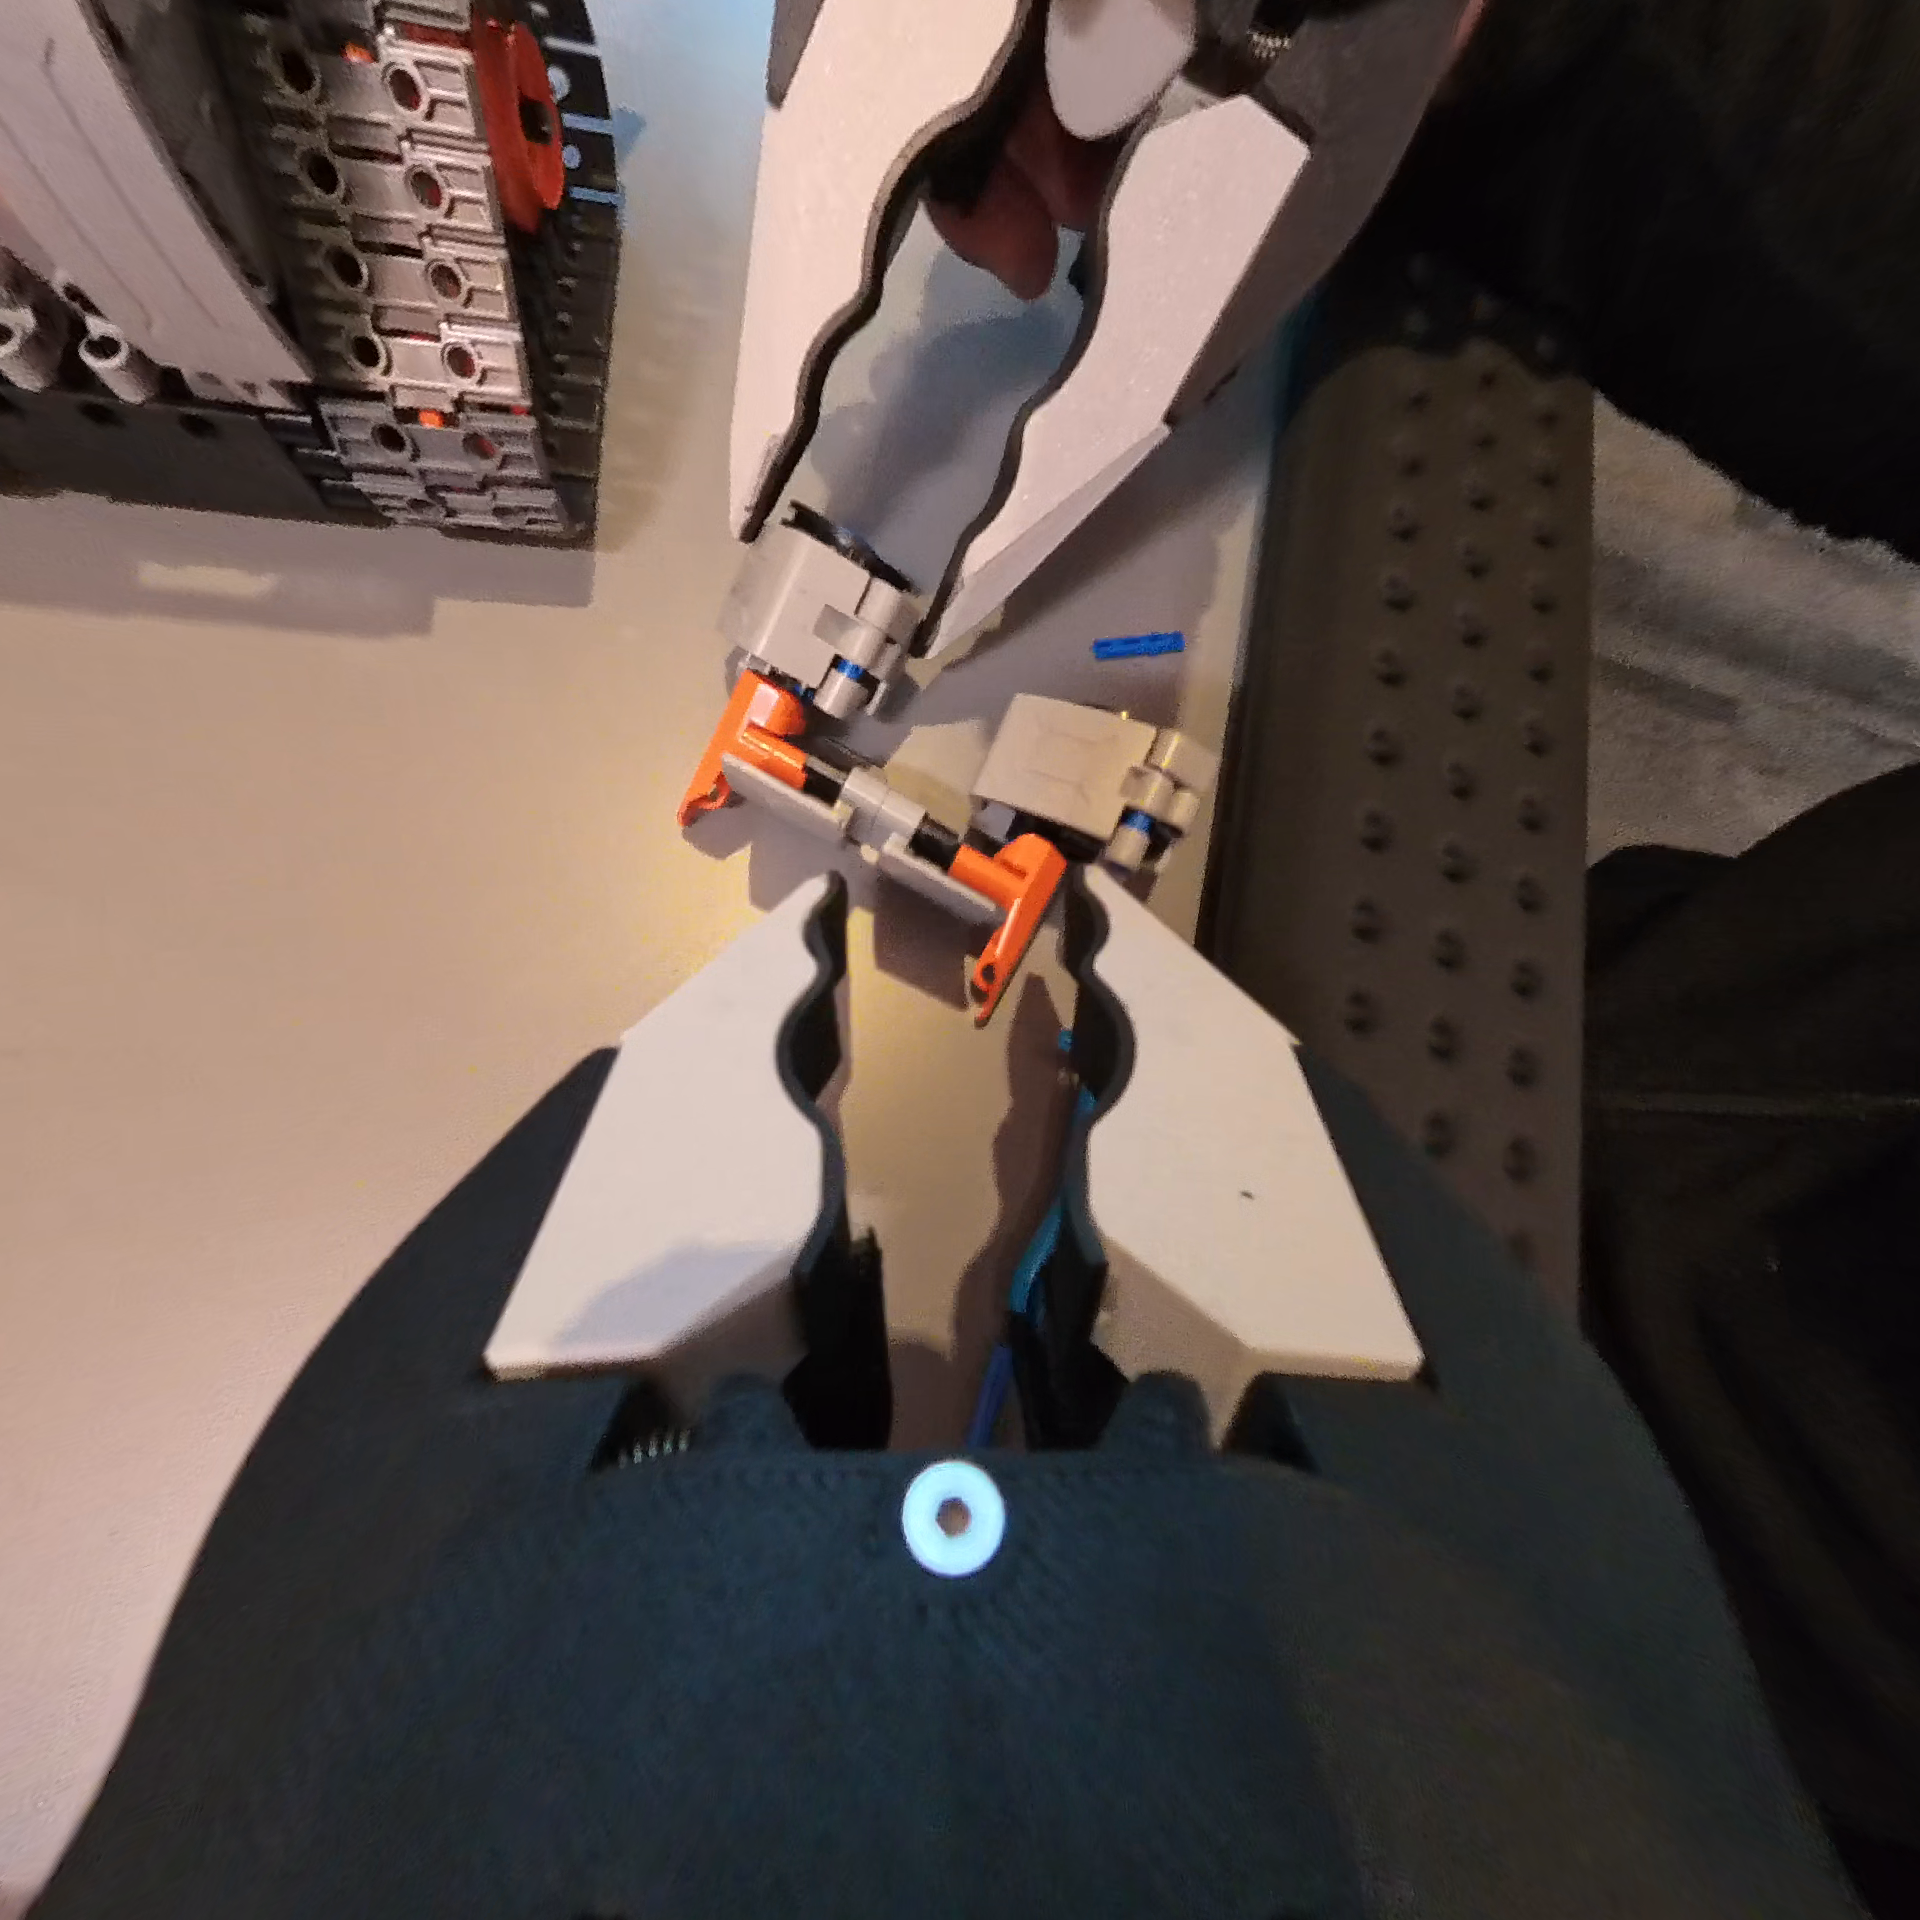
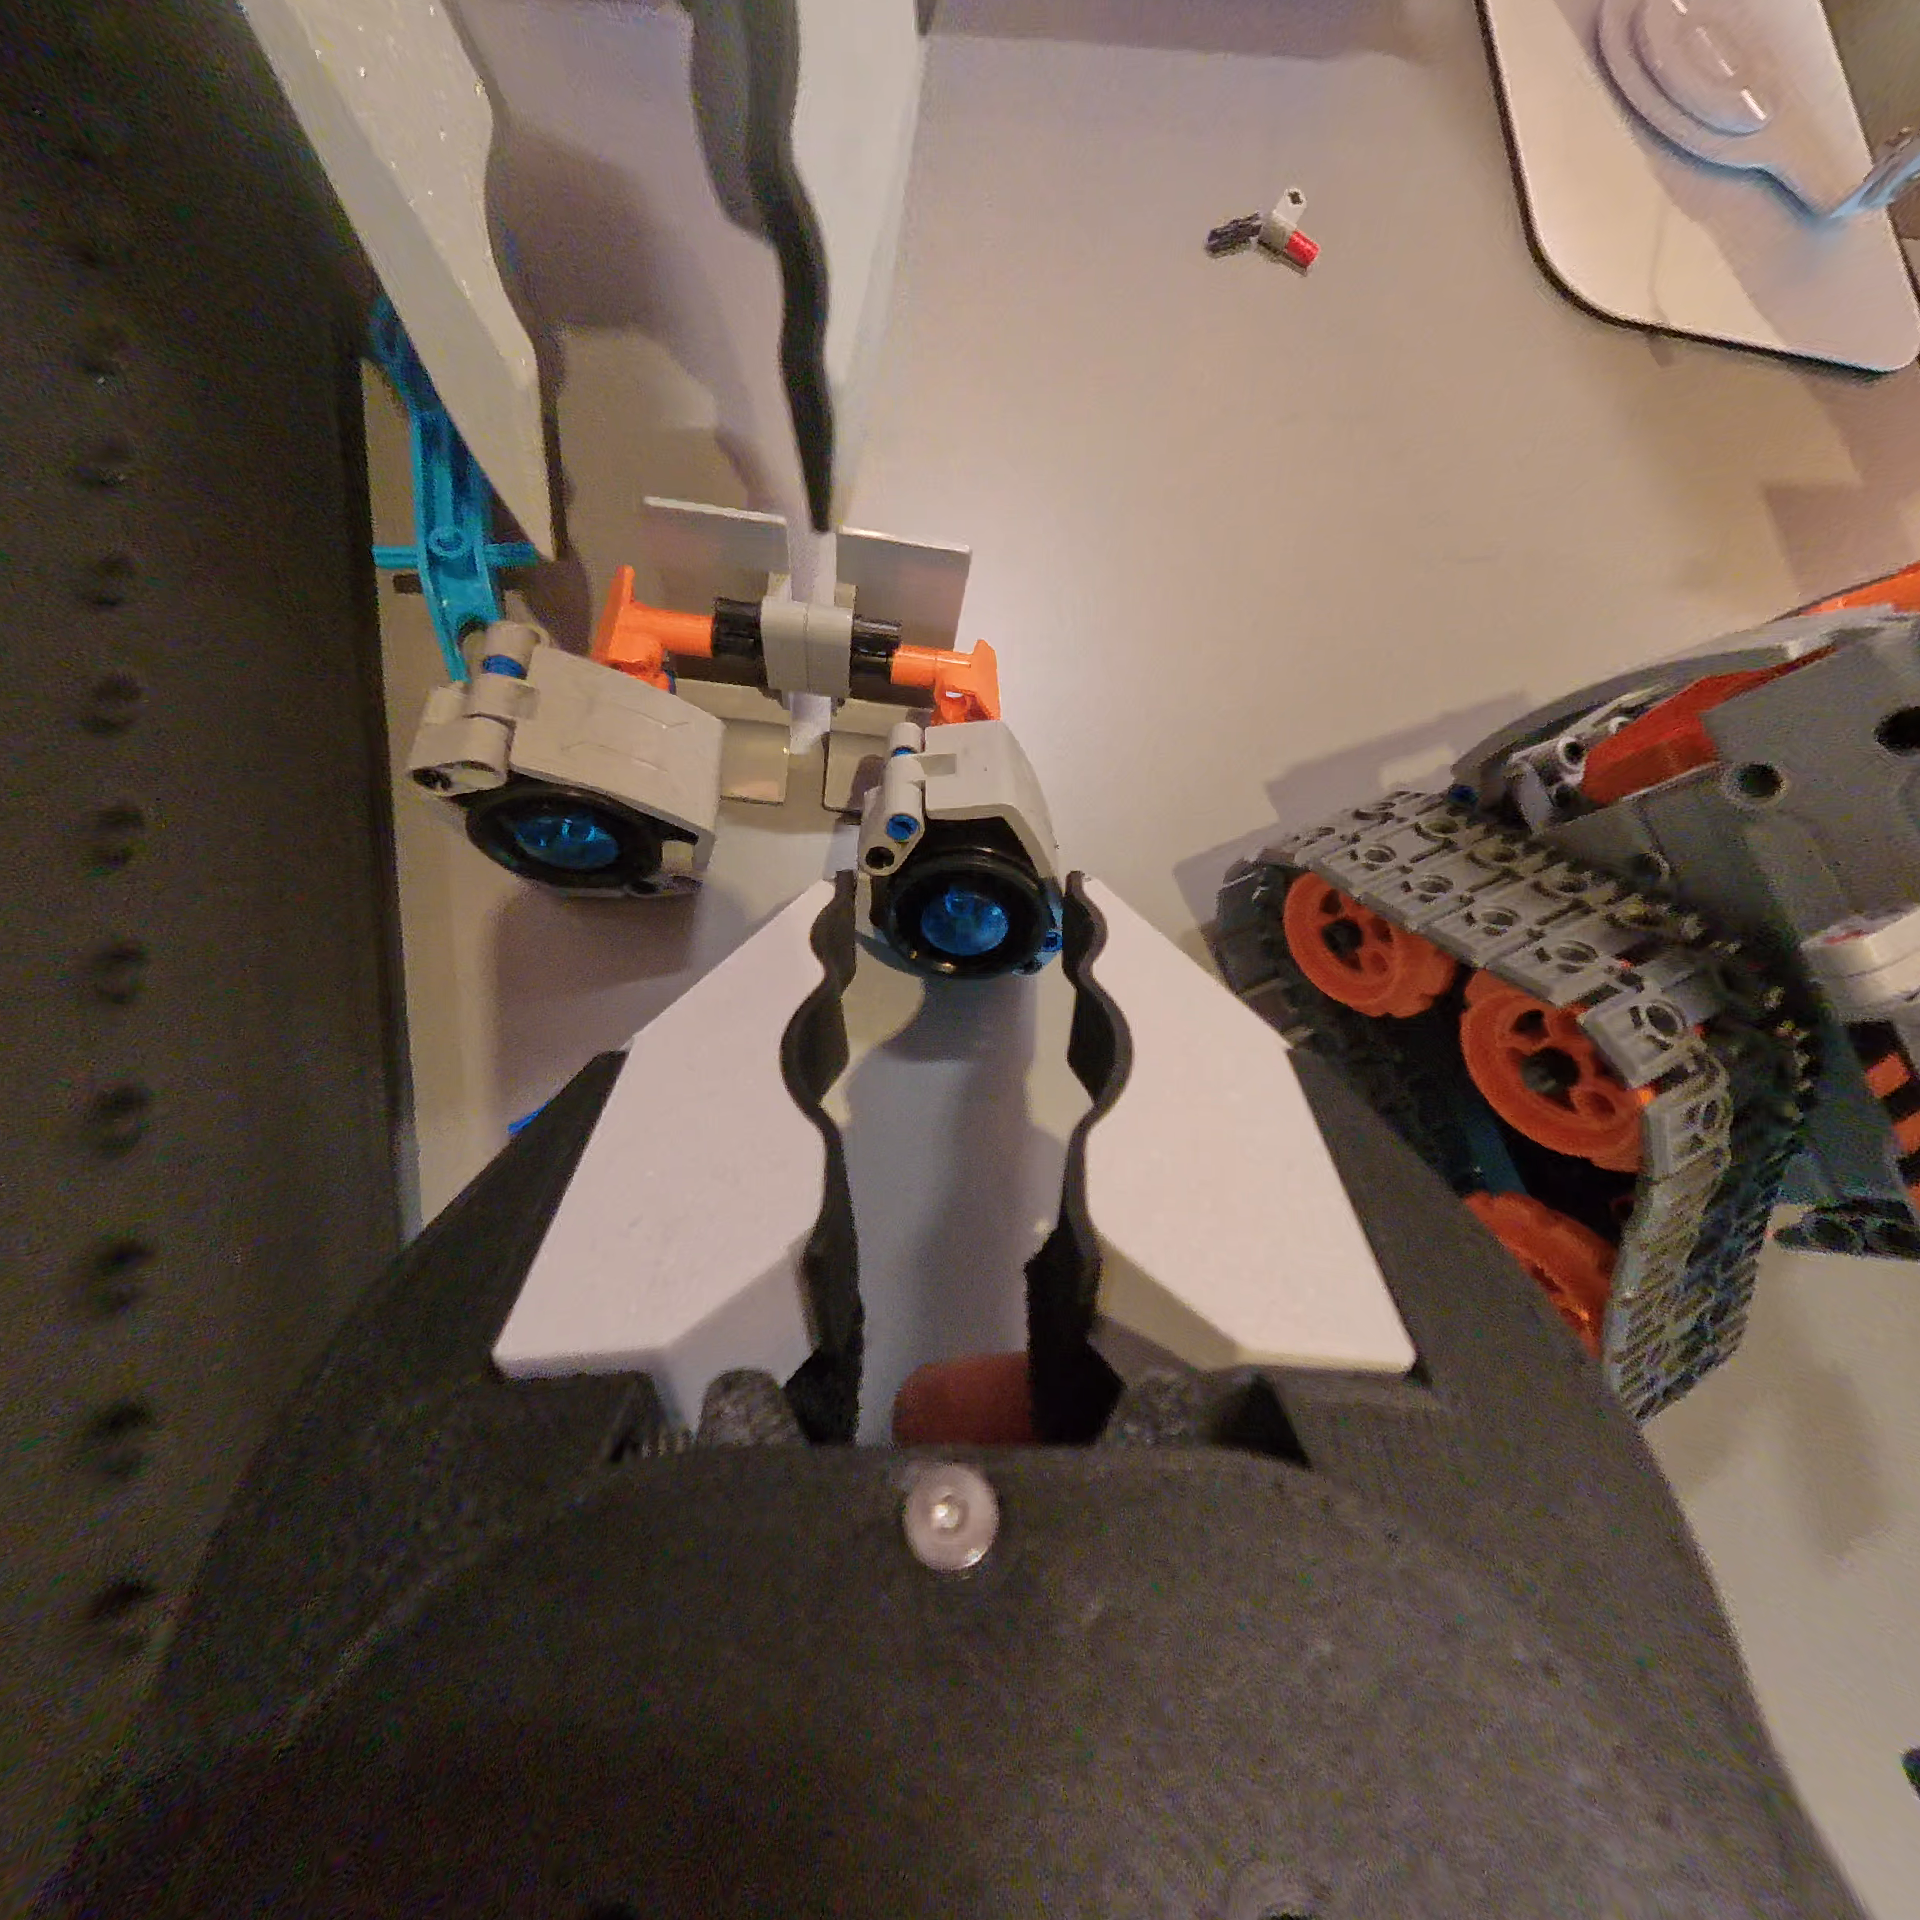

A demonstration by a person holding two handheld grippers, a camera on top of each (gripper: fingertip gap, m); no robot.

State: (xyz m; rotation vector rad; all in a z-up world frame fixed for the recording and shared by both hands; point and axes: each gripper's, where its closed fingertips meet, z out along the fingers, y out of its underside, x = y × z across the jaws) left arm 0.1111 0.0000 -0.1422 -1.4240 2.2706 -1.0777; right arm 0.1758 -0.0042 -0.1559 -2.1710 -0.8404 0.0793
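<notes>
In the left wrist view the left gripper (image 1: pixel 951 894) rises from the bottom of the frame, fingers spread, its tips at the lower edge of a small brick assembly (image 1: pixel 894 821) at frame centre. The flat grey plate and an orange bracket (image 1: pixel 1013 894) sit right between the tips; whether the pads press on them I cannot tell. The right gripper (image 1: pixel 831 582) comes down from the top of that view and closes on the assembly's upper grey pod (image 1: pixel 805 613).

In the right wrist view the right gripper (image 2: pixel 956 894) has its fingers around that pod (image 2: pixel 961 862) (black ring, blue hub), touching it on both sides. A second pod (image 2: pixel 577 774) lies left of it, joined by the orange-and-black axle (image 2: pixel 800 639). The left gripper (image 2: pixel 821 499) reaches down from the top centre to the plate.

A tracked vehicle (image 2: pixel 1558 997) with orange wheels stands at right on the pale table (image 2: pixel 1195 540). A tiny grey-red piece (image 2: pixel 1273 234) lies upper right, near a white tray (image 2: pixel 1704 281). A dark perforated mat (image 2: pixel 156 727) fills the left edge, a turquoise part (image 2: pixel 442 499) beside it.
</notes>
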